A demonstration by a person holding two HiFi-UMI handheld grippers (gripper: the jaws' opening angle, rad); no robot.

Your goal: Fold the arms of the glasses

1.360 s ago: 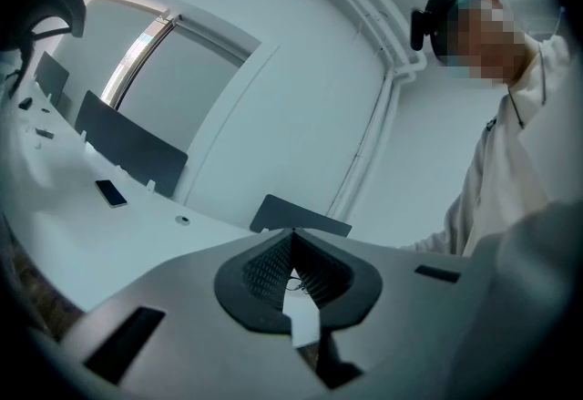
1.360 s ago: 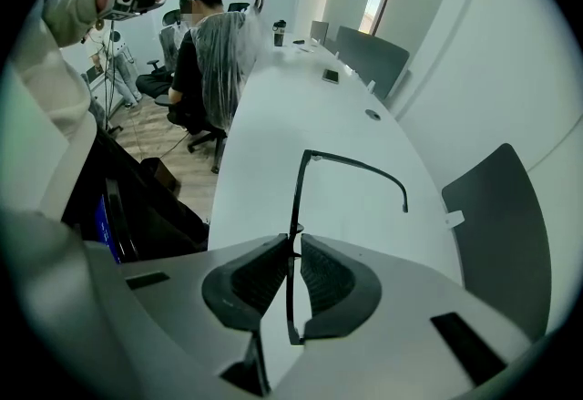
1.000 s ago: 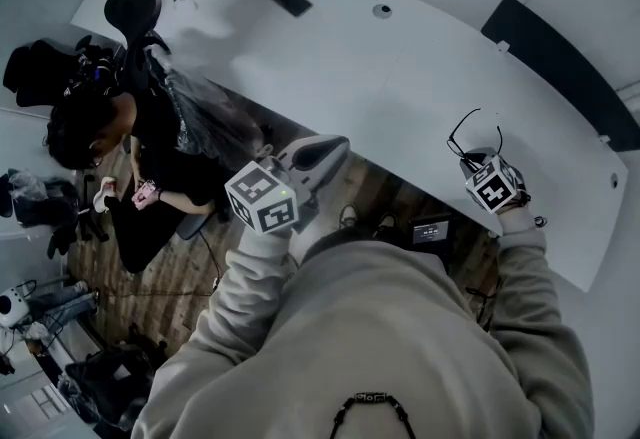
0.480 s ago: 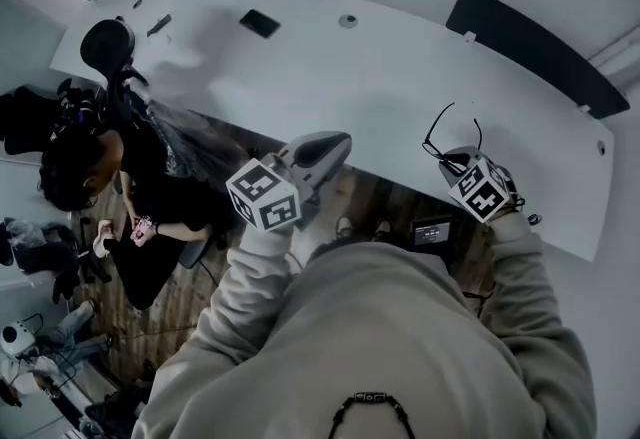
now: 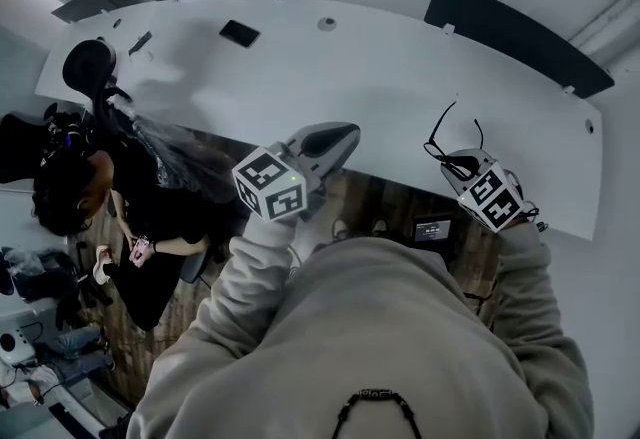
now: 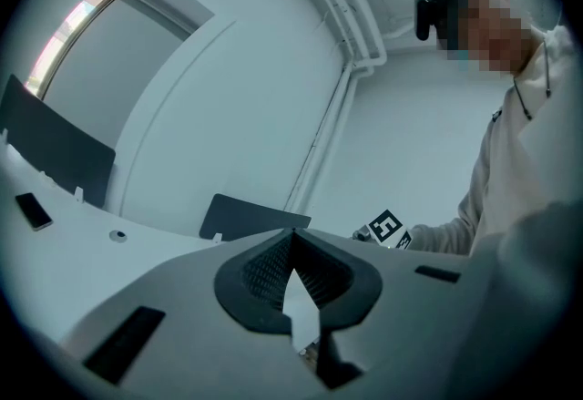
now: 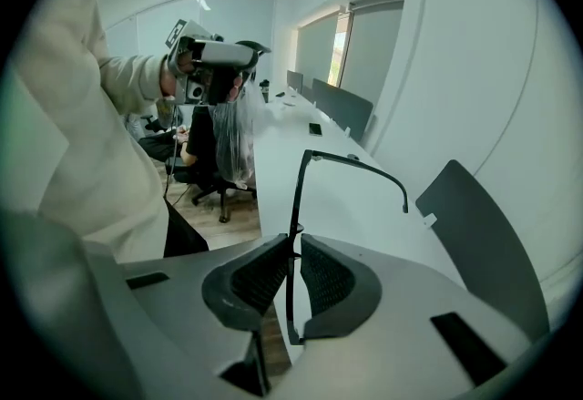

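Note:
The black thin-framed glasses (image 5: 445, 141) are lifted above the white table (image 5: 380, 77) near its front edge, both arms open and sticking out. My right gripper (image 5: 457, 165) is shut on the glasses. In the right gripper view the front frame (image 7: 291, 234) is pinched between the pads and one arm (image 7: 364, 169) curves away over the table. My left gripper (image 5: 343, 136) hovers over the table's front edge, left of the glasses and apart from them. Its jaws are shut and hold nothing (image 6: 291, 272).
A dark phone (image 5: 239, 32) and a round grommet (image 5: 327, 24) lie on the far part of the table. Dark chair backs (image 5: 515, 37) stand behind it. A person (image 5: 70, 197) sits at the left beside an office chair (image 5: 85, 62).
The right gripper has risen with the glasses, off the table. The left gripper has shifted a little toward the right over the table's edge.

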